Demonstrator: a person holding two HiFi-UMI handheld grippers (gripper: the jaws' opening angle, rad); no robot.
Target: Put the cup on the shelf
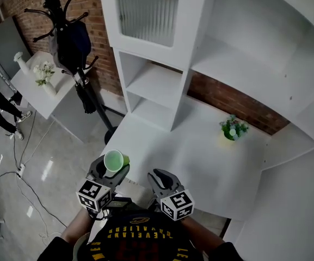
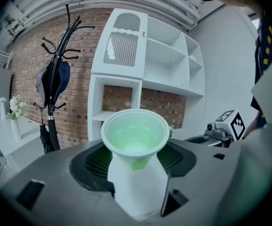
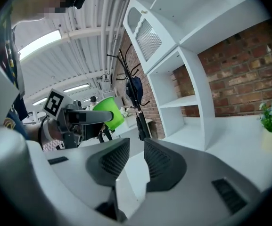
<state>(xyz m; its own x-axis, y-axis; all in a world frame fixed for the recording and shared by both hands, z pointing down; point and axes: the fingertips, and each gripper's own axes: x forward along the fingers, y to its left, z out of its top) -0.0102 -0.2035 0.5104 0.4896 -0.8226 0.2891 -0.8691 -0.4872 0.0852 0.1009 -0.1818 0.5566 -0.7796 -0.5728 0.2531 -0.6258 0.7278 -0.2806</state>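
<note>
A light green plastic cup [image 1: 114,161] stands upright between the jaws of my left gripper [image 1: 109,173], mouth up, at the near left edge of the white counter [image 1: 200,156]. In the left gripper view the cup [image 2: 136,135] fills the middle, and the left gripper [image 2: 136,158] is shut on its lower body. My right gripper [image 1: 159,178] hovers beside it to the right, shut with nothing held. In the right gripper view the right gripper [image 3: 136,149] shows only a thin slit between its pads, with the cup [image 3: 108,111] to its left. The white shelf unit [image 1: 157,83] rises behind the counter.
A small potted plant [image 1: 233,128] sits on the counter at the right, before the brick wall. A black coat stand [image 1: 72,42] with a dark bag is left of the shelf unit. A white side table [image 1: 31,88] with a vase and flowers stands further left.
</note>
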